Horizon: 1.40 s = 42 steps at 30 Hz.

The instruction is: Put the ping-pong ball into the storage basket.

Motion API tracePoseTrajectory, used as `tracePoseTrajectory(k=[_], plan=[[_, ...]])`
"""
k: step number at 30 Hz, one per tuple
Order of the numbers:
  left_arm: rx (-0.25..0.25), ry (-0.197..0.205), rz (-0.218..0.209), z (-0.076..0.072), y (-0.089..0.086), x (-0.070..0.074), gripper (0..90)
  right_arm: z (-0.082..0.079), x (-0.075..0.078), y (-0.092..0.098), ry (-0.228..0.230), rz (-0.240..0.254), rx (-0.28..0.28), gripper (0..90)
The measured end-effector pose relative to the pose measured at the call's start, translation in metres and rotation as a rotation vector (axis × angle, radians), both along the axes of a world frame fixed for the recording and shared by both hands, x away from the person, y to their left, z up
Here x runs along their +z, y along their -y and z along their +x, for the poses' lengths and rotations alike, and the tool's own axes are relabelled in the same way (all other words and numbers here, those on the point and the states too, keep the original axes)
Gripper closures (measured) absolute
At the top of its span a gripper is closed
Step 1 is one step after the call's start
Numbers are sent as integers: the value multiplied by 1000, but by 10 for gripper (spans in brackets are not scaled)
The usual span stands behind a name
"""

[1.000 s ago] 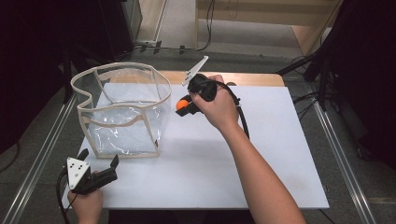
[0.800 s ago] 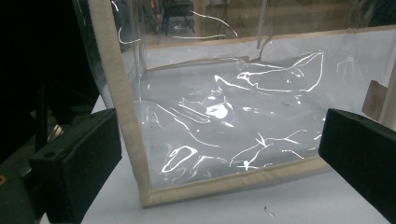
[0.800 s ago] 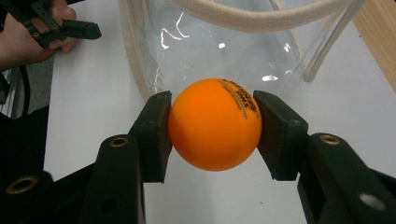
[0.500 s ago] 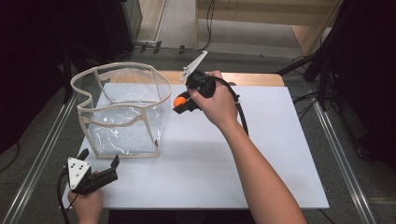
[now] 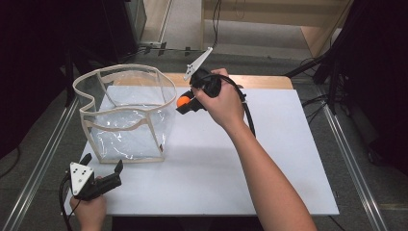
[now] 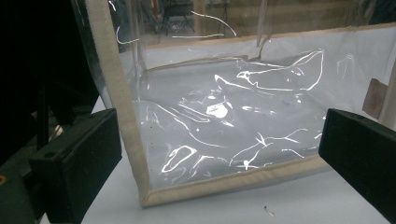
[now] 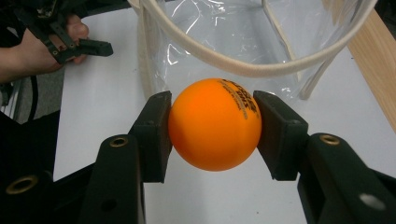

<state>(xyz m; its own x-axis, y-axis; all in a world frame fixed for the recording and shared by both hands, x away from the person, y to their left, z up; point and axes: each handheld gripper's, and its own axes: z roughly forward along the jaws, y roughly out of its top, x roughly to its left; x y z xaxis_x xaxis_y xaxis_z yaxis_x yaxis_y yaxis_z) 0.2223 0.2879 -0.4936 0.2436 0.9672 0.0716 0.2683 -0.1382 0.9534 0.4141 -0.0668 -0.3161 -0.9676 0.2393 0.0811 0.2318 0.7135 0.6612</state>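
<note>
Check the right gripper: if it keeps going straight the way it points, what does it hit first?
Probably the beige rim of the clear bag. The right gripper, shut on the orange ball, aims at that rim from just outside; the right gripper view shows white table between. Depth is unclear, so it might pass over into the opening.

From the high view I can't see my right gripper's (image 5: 182,105) jaw tips properly; my hand (image 5: 222,103) covers most of its body, and the orange ball (image 5: 182,101) shows as a small dot. In the right gripper view the black lettering on the ball (image 7: 215,123) is too curved and blurred to read, and the clear bag's (image 7: 243,32) rim runs off the top edge. In the left gripper view, glare hides the bag's (image 6: 233,121) floor.
</note>
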Motion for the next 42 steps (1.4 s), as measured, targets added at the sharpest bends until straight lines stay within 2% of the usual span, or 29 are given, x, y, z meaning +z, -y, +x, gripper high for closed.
tracePoseTrajectory(k=[17,42], plan=[[-1,2,-2,0,0,0,0,1,14,-9,23,26,-8,483],[-2,0,-2,0,0,0,0,2,21,-18,43,78,-31,482]])
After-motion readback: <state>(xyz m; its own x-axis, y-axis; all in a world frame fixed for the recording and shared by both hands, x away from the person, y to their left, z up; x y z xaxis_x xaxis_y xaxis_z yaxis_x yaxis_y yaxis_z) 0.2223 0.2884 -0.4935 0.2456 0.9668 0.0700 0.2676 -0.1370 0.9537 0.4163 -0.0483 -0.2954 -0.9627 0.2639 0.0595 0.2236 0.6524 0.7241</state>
